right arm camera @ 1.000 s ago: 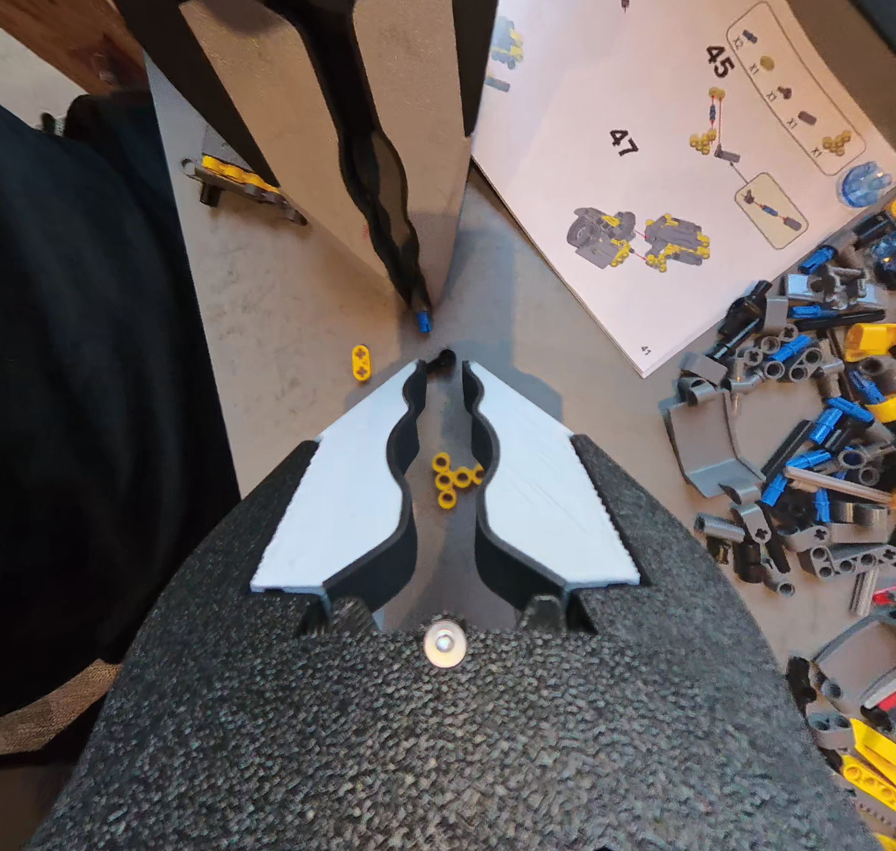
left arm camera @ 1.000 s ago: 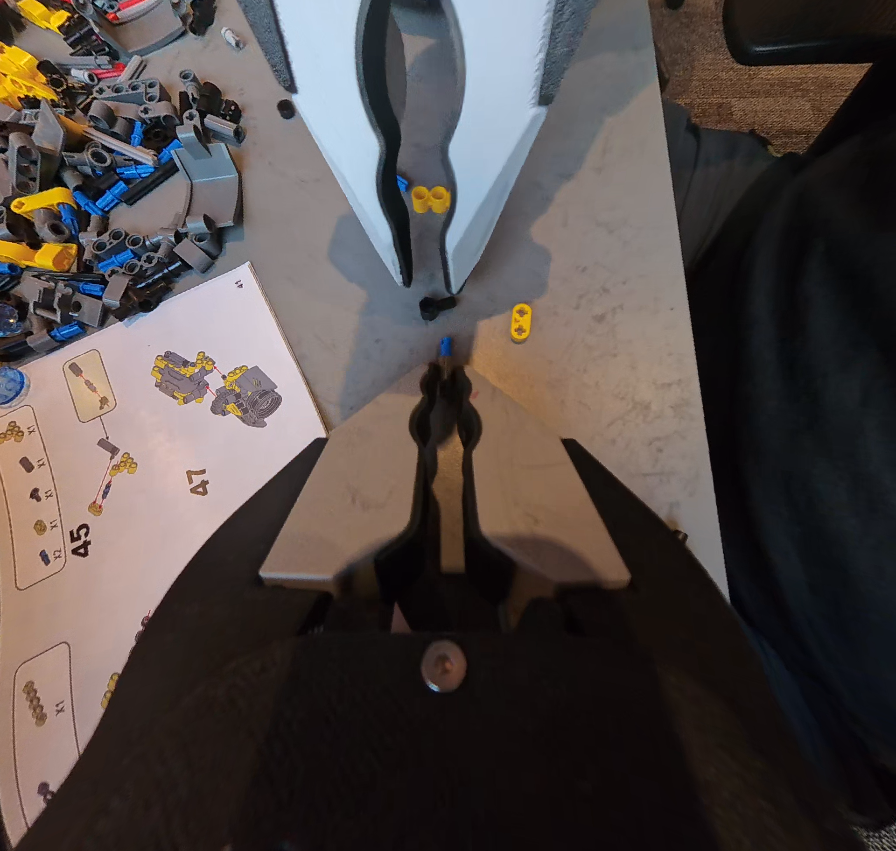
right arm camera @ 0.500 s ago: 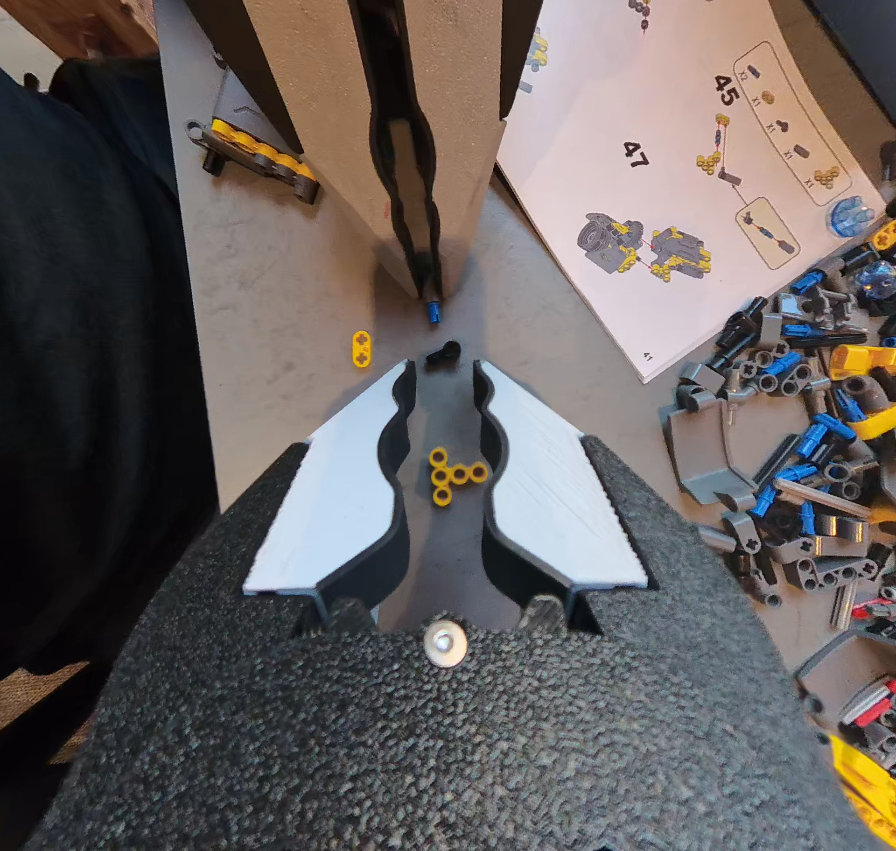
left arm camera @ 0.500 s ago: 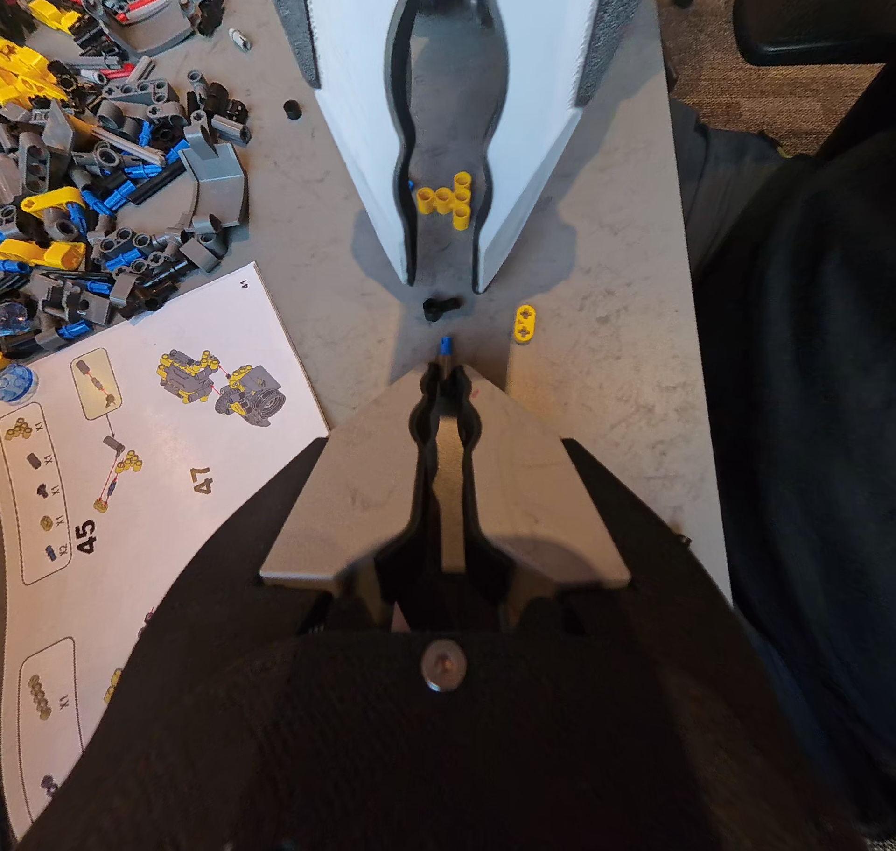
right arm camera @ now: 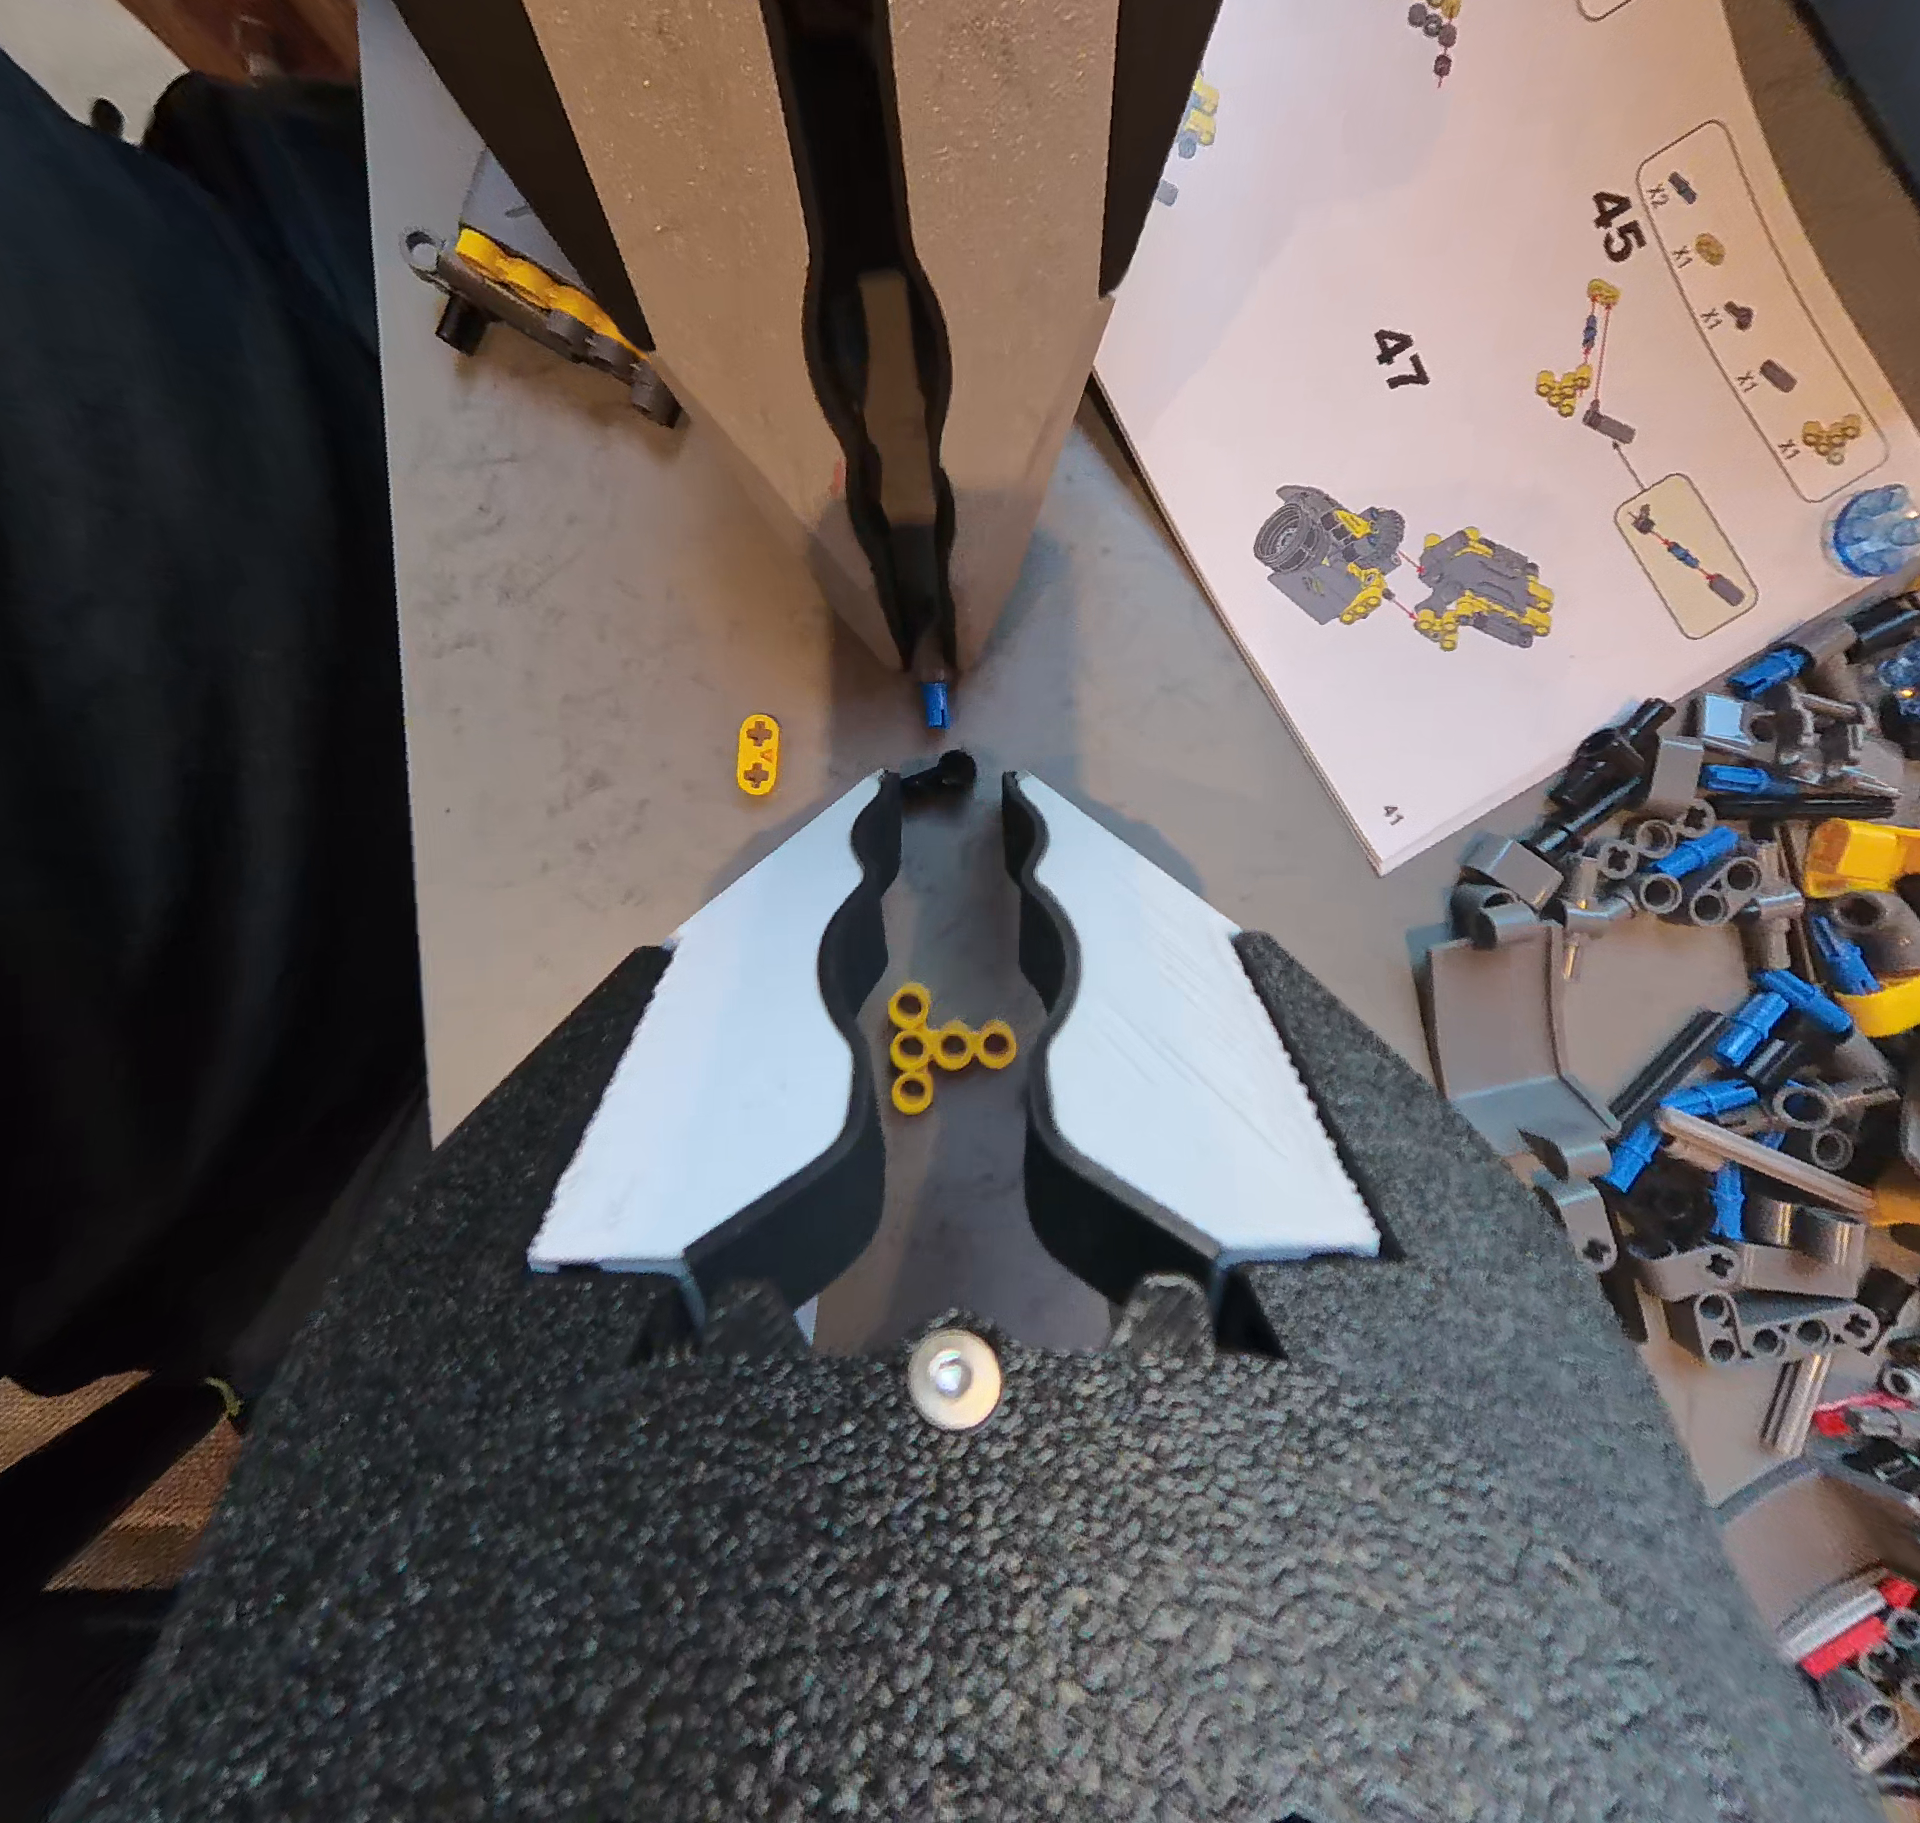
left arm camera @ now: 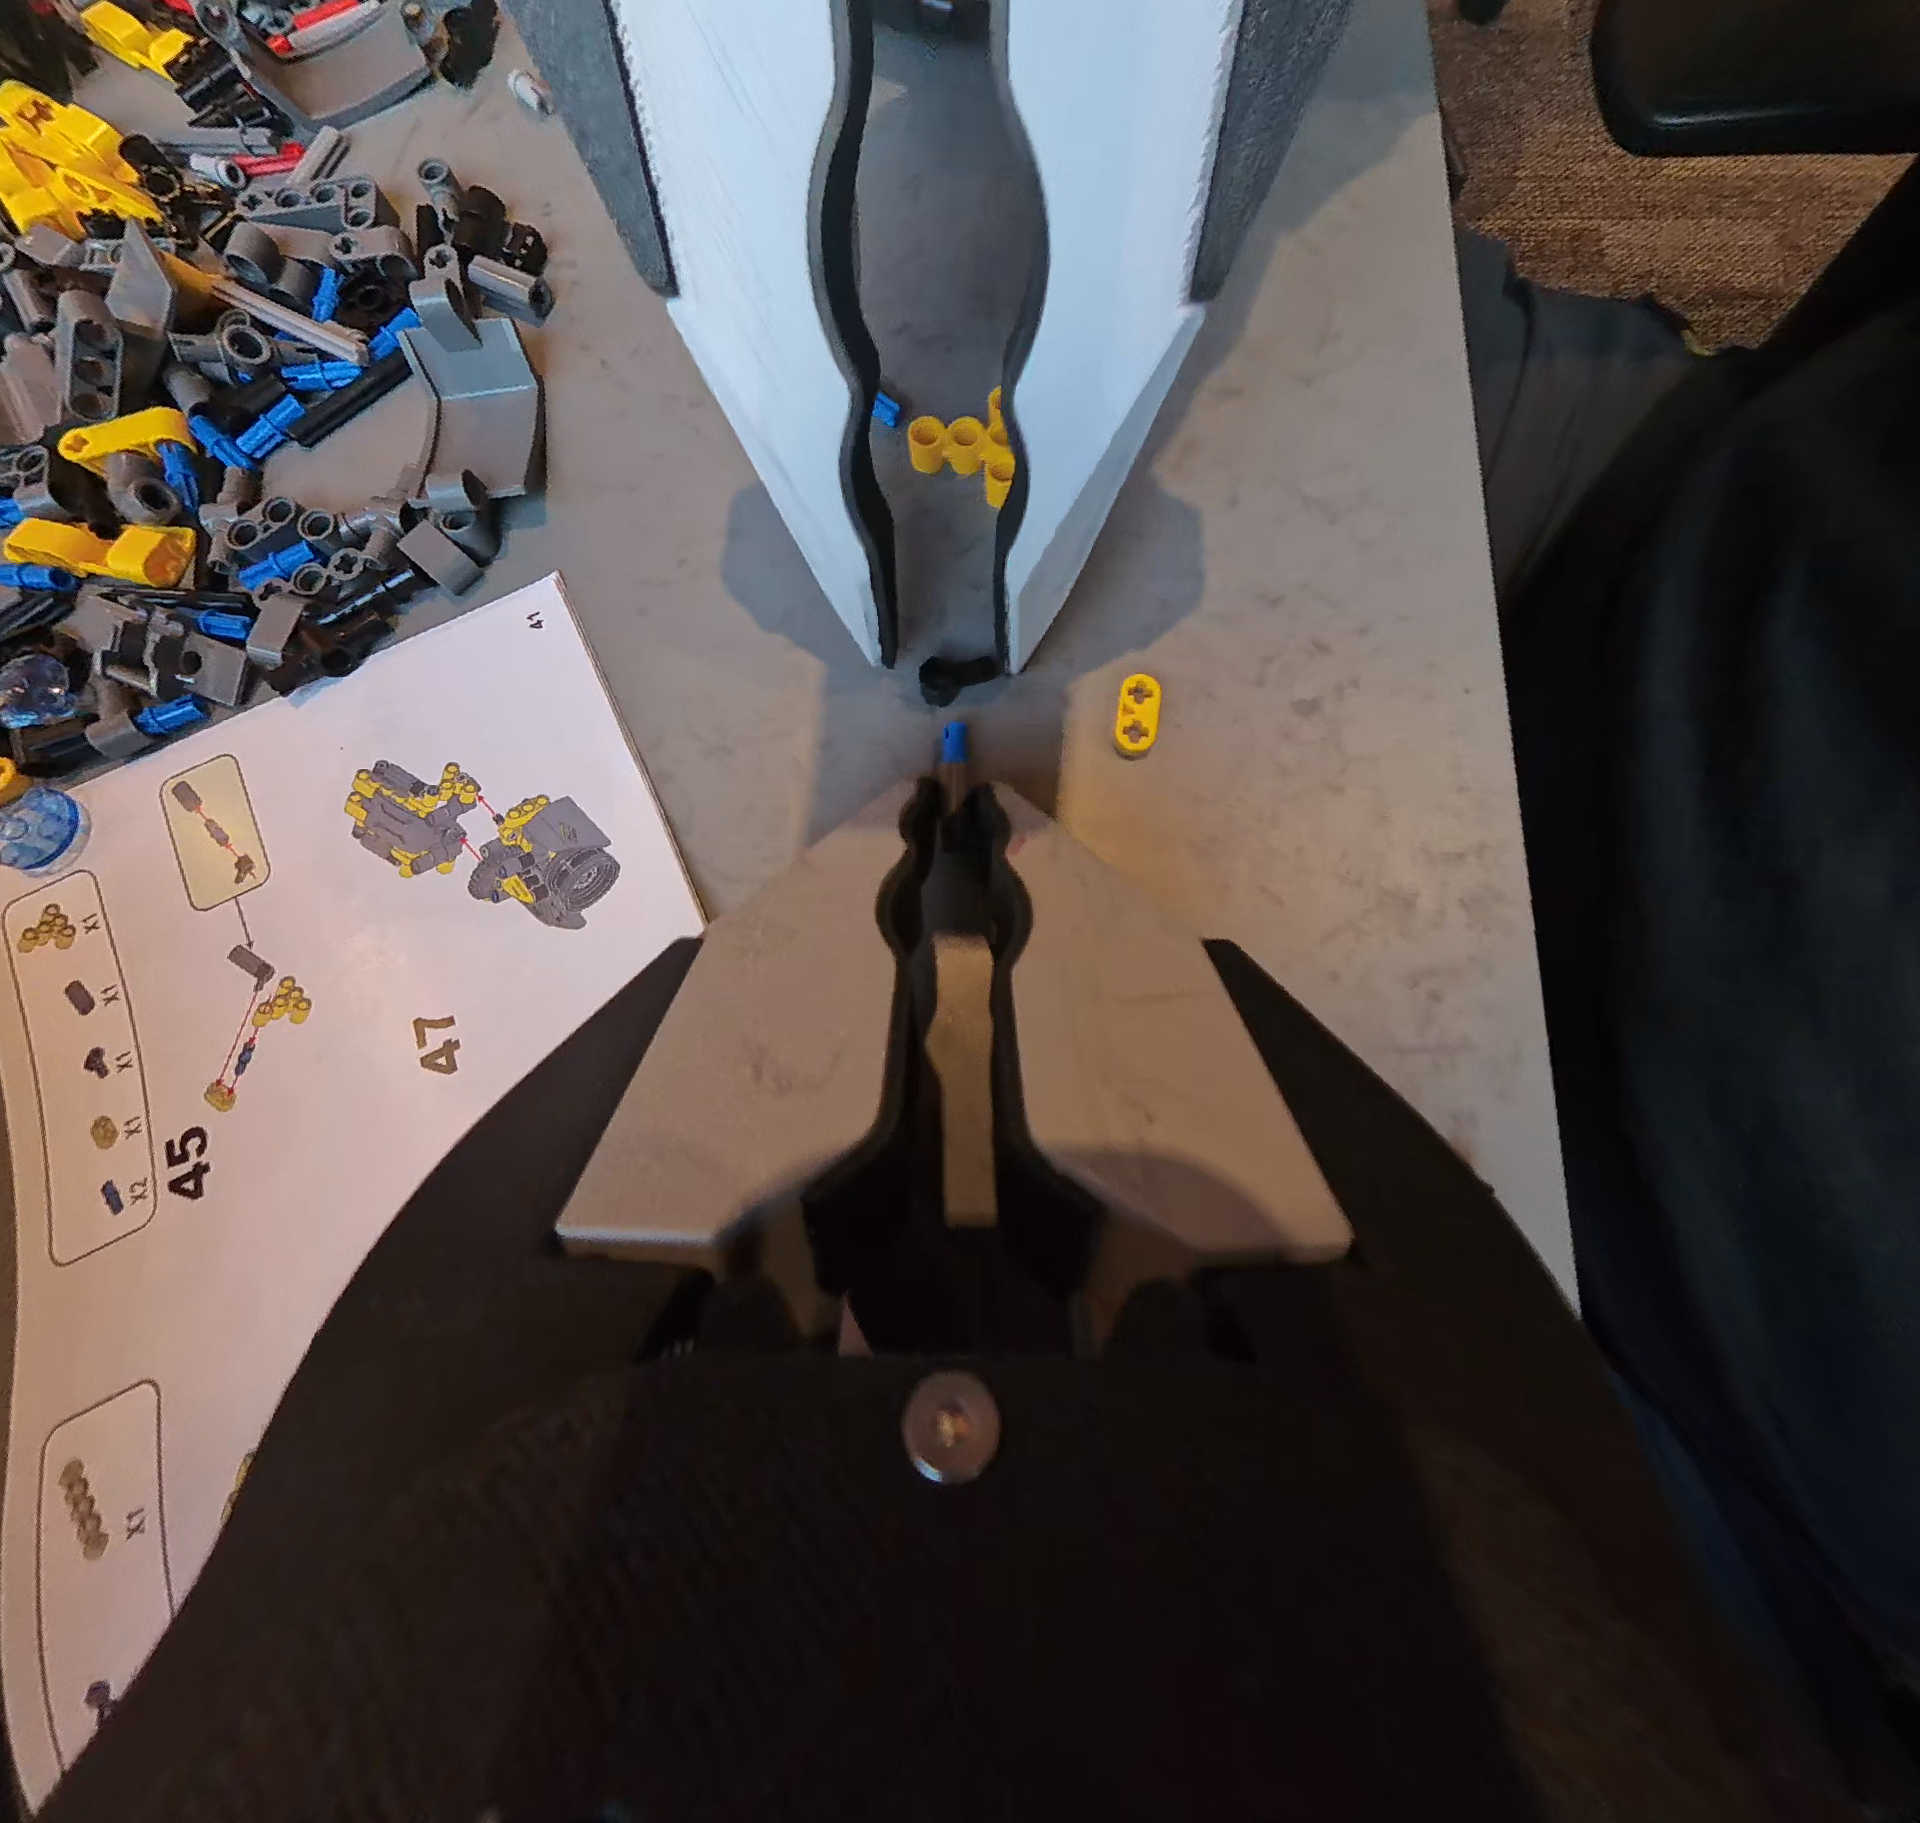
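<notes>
My left gripper, with grey fingers, is shut on a small blue pin that sticks out past its tips, just above the grey table. My right gripper, with white fingers, is open and faces it tip to tip. A black pin lies on the table between the right gripper's tips, close to the blue pin. A yellow T-shaped piece lies on the table between the right fingers, farther back. In the left wrist view the right gripper comes down from the top around the yellow piece.
A small yellow two-hole beam lies beside the tips. An open instruction booklet and a pile of grey, blue, black and yellow parts lie to one side. A grey-and-yellow assembly lies near the table edge. A person in dark clothing sits at that edge. About 5 centimeters separates my right fingertips from the yellow T-shaped piece. Look for it in the left wrist view too.
My right gripper has opened wider and moved forward, so the black pin now lies between its tips. The left gripper stays shut on the blue pin, almost still.
</notes>
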